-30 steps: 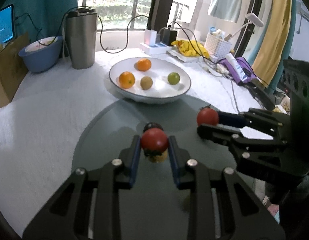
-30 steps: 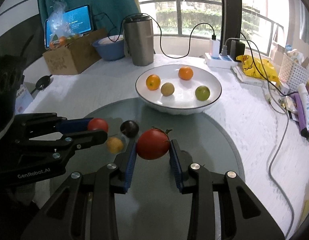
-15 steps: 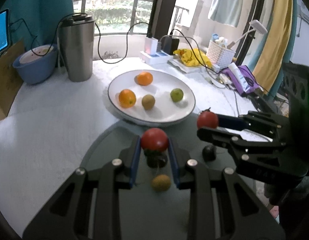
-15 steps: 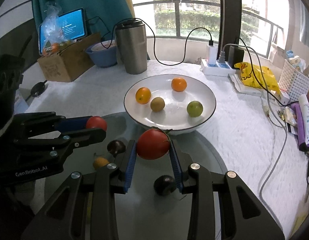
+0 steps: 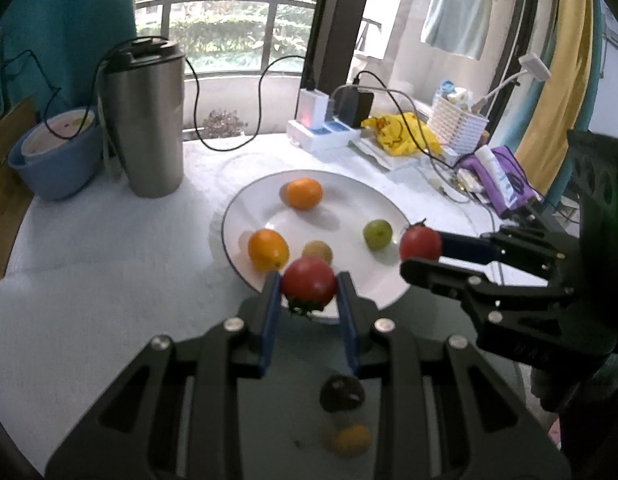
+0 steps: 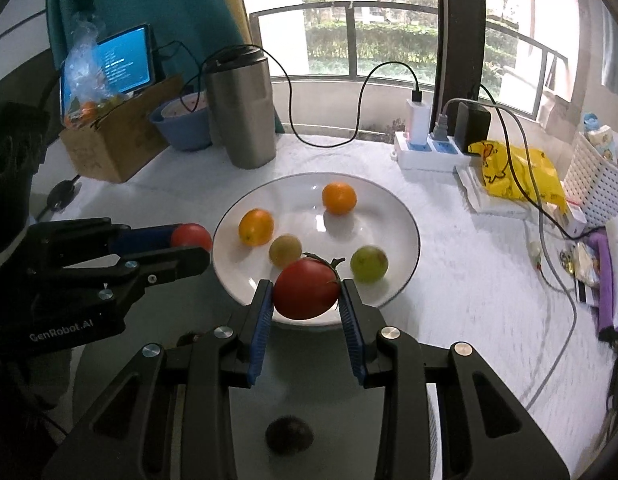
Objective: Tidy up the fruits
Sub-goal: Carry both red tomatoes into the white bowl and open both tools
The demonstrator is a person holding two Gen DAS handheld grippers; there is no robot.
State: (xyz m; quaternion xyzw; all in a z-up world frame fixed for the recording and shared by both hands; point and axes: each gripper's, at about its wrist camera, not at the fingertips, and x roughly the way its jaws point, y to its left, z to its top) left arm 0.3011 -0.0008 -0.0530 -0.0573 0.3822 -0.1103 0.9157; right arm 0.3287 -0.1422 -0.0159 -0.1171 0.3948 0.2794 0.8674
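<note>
We are holding a hand-held gripper in each hand, and each one is clamped around a red tomato. The left hand-held gripper is pinching a small tomato between its blue pads, stem facing down. The right hand-held gripper is squeezing a larger tomato, stem up.

Both tomatoes are hanging over the near rim of a white plate on the worktop. Farther in, the plate is already carrying two oranges, a brownish fruit and a green fruit.

We are judging the risks. Letting go this close to the rim could be sending a round tomato rolling back off the plate. A drop onto the brownish fruit, lying just beyond, could be knocking it aside. The two tools are working side by side and could be bumping. A dark fruit is waiting nearer, on the grey mat.
</note>
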